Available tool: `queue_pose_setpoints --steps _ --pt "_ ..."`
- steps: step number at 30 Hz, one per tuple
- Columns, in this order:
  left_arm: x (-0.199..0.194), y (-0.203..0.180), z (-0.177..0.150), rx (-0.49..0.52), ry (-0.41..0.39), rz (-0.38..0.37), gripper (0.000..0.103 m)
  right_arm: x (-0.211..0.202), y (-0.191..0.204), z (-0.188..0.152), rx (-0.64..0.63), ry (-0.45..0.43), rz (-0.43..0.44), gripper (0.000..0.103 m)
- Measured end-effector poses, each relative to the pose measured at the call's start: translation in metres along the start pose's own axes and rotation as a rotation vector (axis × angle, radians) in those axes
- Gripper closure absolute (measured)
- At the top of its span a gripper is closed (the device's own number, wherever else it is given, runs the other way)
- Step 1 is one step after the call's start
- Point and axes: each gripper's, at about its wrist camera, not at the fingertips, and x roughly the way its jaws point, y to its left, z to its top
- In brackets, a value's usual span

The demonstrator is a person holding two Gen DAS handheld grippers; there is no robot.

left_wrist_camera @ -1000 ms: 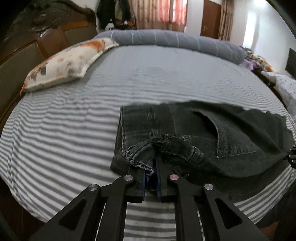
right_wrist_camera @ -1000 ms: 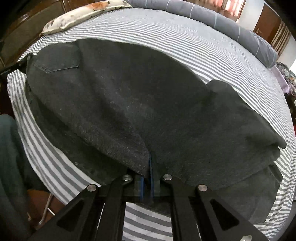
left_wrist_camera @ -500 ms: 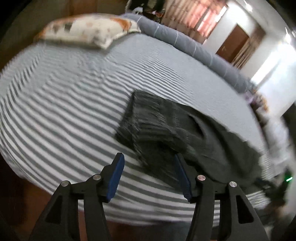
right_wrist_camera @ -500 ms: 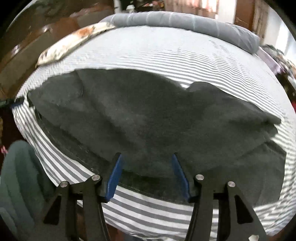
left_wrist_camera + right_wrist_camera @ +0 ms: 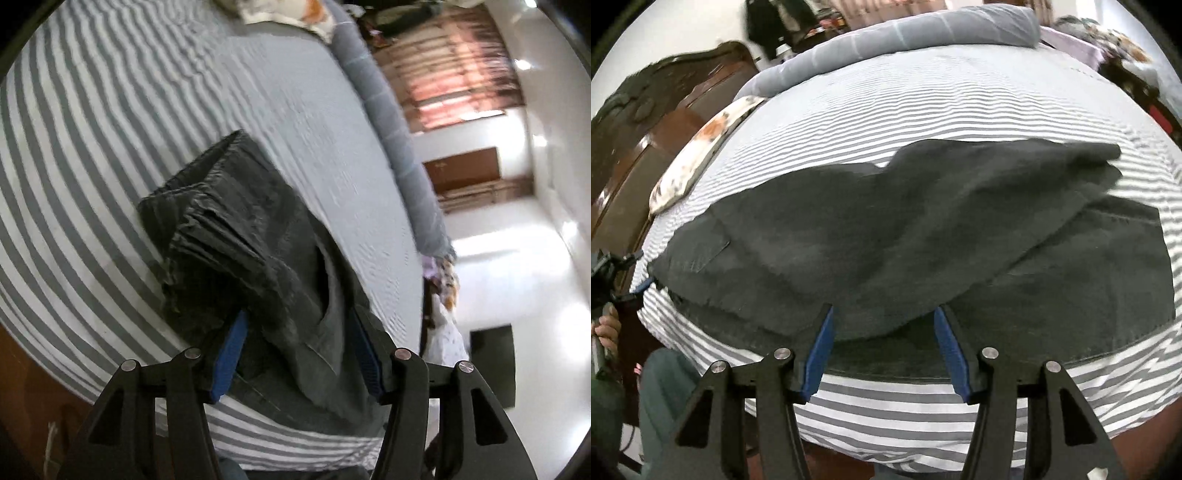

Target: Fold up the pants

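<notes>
Dark denim pants (image 5: 905, 236) lie folded on the striped bed (image 5: 923, 110); left gripper (image 5: 299, 354) and right gripper (image 5: 882, 350) both apart; pillow (image 5: 701, 147) nearby.

Left hand-held gripper (image 5: 297, 354): matte black angular linkage arms, silver round screw heads, blue ribbed finger pads (image 5: 229, 356). Right hand-held gripper (image 5: 884, 352): identical build, blue pads (image 5: 951, 354).
</notes>
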Motion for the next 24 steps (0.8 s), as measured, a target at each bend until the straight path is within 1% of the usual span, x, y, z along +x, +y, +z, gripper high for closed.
queue_pose_setpoints --steps 2,4,6,9,11,12,13,14,15,19,22,24 --pt "0.007 0.005 0.003 -0.037 0.009 0.014 0.045 0.001 -0.016 0.003 0.068 -0.002 0.003 0.05" --pt "0.013 0.009 0.004 -0.052 0.01 0.034 0.045 0.003 -0.037 0.006 0.16 -0.012 0.016 0.05" --pt "0.015 0.011 0.006 -0.069 0.0 0.042 0.045 0.005 -0.058 0.011 0.259 -0.026 0.033 0.05" --pt "0.018 0.011 0.008 -0.095 -0.044 0.06 0.047 0.009 -0.085 0.017 0.374 -0.043 0.035 0.05" --pt "0.018 0.01 0.008 -0.101 -0.084 0.089 0.057 0.015 -0.105 0.022 0.458 -0.054 0.045 0.052" --pt "0.019 0.009 0.008 -0.1 -0.095 0.105 0.067 0.018 -0.113 0.023 0.497 -0.059 0.06 0.056" --pt "0.02 0.009 0.011 -0.1 -0.105 0.128 0.074 0.021 -0.123 0.025 0.547 -0.069 0.082 0.058" --pt "0.021 0.009 0.011 -0.103 -0.11 0.131 0.076 0.024 -0.129 0.026 0.577 -0.076 0.089 0.06" --pt "0.02 0.009 0.012 -0.101 -0.119 0.132 0.083 0.026 -0.135 0.028 0.601 -0.085 0.091 0.063" --pt "0.025 -0.001 0.017 -0.035 -0.145 0.171 0.084 0.036 -0.151 0.039 0.655 -0.109 0.09 0.067" --pt "0.029 -0.007 0.02 -0.007 -0.146 0.203 0.084 0.044 -0.157 0.052 0.67 -0.117 0.077 0.069" --pt "0.034 -0.01 0.027 -0.017 -0.144 0.207 0.084 0.047 -0.159 0.064 0.664 -0.128 0.065 0.081"
